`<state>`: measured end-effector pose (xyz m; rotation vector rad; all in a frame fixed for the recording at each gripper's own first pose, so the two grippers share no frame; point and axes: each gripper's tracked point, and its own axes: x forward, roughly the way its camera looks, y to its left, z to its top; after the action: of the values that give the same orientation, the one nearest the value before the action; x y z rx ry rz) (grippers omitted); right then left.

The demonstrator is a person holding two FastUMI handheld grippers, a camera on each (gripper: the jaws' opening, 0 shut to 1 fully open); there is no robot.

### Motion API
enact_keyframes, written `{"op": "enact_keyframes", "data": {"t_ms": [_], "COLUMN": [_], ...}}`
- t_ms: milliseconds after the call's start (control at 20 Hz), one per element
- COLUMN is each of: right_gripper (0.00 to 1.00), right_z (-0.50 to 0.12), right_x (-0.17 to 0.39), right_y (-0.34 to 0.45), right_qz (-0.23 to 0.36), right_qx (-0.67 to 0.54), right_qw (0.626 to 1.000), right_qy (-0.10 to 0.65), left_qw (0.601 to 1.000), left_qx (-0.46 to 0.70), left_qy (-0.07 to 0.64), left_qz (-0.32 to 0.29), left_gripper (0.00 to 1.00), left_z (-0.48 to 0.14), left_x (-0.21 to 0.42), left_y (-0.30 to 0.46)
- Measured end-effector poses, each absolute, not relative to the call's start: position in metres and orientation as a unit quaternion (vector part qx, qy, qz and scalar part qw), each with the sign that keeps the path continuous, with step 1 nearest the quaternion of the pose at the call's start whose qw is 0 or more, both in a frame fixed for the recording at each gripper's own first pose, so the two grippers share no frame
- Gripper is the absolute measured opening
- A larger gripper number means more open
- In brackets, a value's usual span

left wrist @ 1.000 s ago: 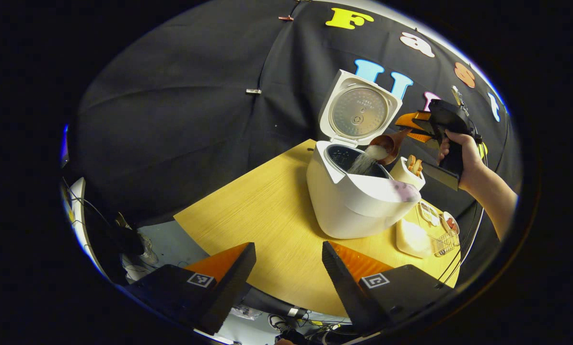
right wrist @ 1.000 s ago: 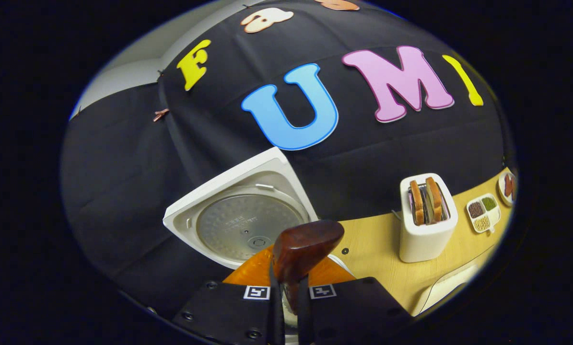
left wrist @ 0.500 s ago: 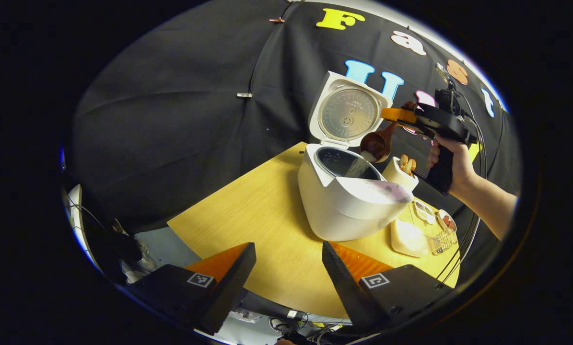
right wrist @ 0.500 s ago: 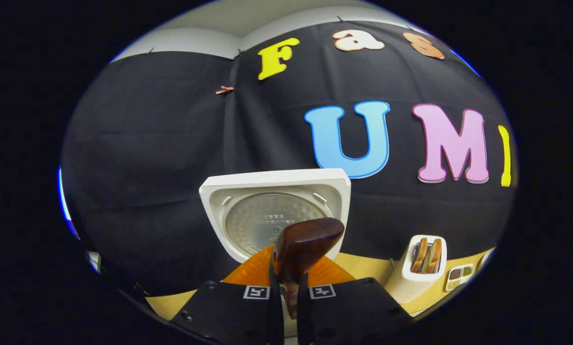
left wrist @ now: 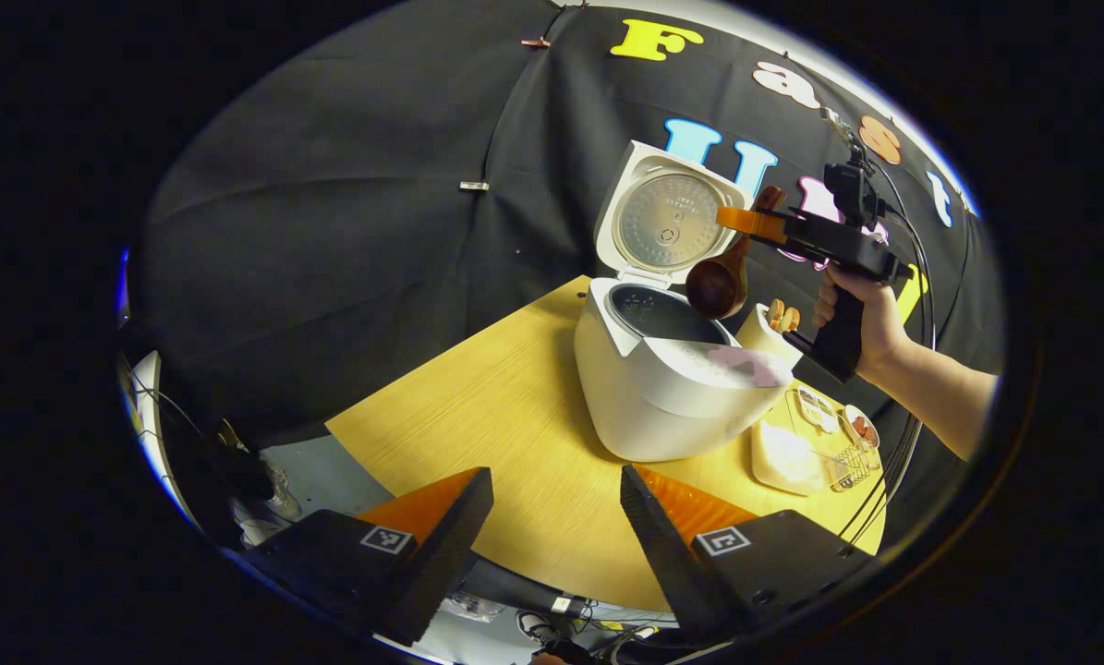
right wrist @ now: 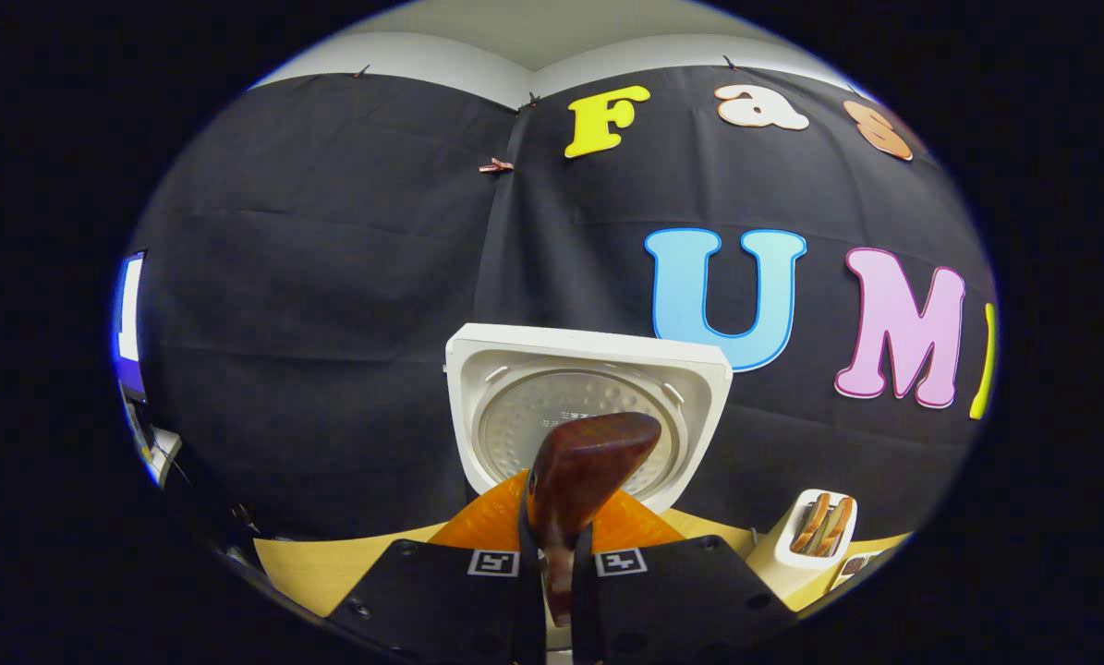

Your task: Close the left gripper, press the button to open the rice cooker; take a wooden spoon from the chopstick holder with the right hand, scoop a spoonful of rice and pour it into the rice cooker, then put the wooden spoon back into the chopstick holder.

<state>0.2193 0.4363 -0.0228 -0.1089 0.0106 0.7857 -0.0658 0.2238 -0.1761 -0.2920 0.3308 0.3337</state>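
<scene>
The cooker (left wrist: 672, 379) stood open on the table (left wrist: 505, 416), its lid (left wrist: 667, 217) raised upright behind the pot opening. Just above that opening, on the side away from the lid's hinge corner, hung the spoon (left wrist: 720, 282), its bowl tipped down over the cooker's rim and its handle running up to the right gripper (left wrist: 746, 222), which a hand (left wrist: 861, 319) held beside the cooker. In the right gripper view the right gripper (right wrist: 558, 591) was clamped on the spoon (right wrist: 579, 471), both fingers pressed against the handle, with the cooker's lid (right wrist: 588, 406) straight ahead beyond the spoon's end. A toaster (right wrist: 810, 545) with bread slices stood to the right of the lid there; in the left gripper view the toaster (left wrist: 769, 328) sat just behind the cooker. The left gripper (left wrist: 556, 517) hung in front of the cooker, well apart from it, over the table's near edge, its fingers spread wide with nothing between them. A white dish (left wrist: 787, 453) lay on the table beside the cooker's base, near small sample trays (left wrist: 829, 416).
</scene>
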Motion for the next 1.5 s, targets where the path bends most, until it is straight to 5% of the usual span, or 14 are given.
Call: {"op": "enact_keyframes", "data": {"t_ms": [550,1100,1500], "right_gripper": [0.15,0.15,0.15], "right_z": [0.047,0.071,0.024], "right_x": [0.213,0.220,0.231], "right_y": [0.349,0.109,-0.053], "right_qz": [0.327,0.161,0.060], "right_qx": [0.076,0.093,0.085], "right_qw": [0.942,0.983,0.994], "right_qy": [0.017,0.007,0.042], "left_qw": [0.969,0.987,0.992], "left_qx": [-0.138,-0.065,-0.035], "left_qy": [0.158,0.144,0.116], "left_qz": [0.134,0.036,0.046], "left_gripper": [0.96,0.96,0.96], "left_z": [-0.170,-0.133,-0.098], "left_x": [-0.057,-0.017,0.021], "left_y": [0.195,0.118,0.070]}}
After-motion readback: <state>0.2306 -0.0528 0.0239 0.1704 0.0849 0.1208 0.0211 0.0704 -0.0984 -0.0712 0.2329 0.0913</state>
